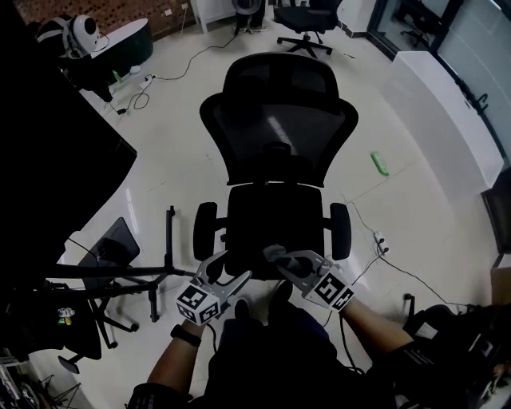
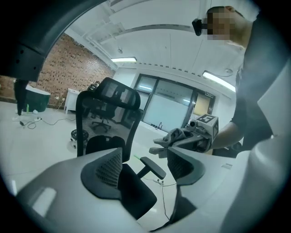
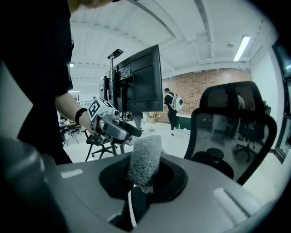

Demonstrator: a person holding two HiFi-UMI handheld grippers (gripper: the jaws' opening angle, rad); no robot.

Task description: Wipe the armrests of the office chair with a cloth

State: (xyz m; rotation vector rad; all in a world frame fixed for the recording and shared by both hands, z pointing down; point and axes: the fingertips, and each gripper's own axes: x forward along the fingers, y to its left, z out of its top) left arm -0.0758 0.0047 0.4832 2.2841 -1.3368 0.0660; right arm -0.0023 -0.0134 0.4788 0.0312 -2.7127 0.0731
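The black office chair (image 1: 277, 136) stands in front of me, its backrest away from me, with one armrest (image 1: 205, 228) on the left and the other armrest (image 1: 341, 230) on the right. My right gripper (image 1: 278, 258) hovers over the seat's front edge, shut on a grey cloth (image 1: 274, 253). In the right gripper view the cloth (image 3: 144, 158) stands up between the jaws of the right gripper (image 3: 143, 175). My left gripper (image 1: 232, 268) is open and empty beside it, above the seat's front left. In the left gripper view, one armrest (image 2: 153, 167) shows between the jaws of the left gripper (image 2: 144, 166).
A dark desk (image 1: 56, 144) with a monitor (image 3: 138, 86) runs along the left. A black stand (image 1: 120, 272) lies on the floor at lower left. Cables and a power strip (image 1: 378, 239) lie right of the chair. Another chair (image 1: 307, 20) stands far behind. A green object (image 1: 380, 164) is on the floor.
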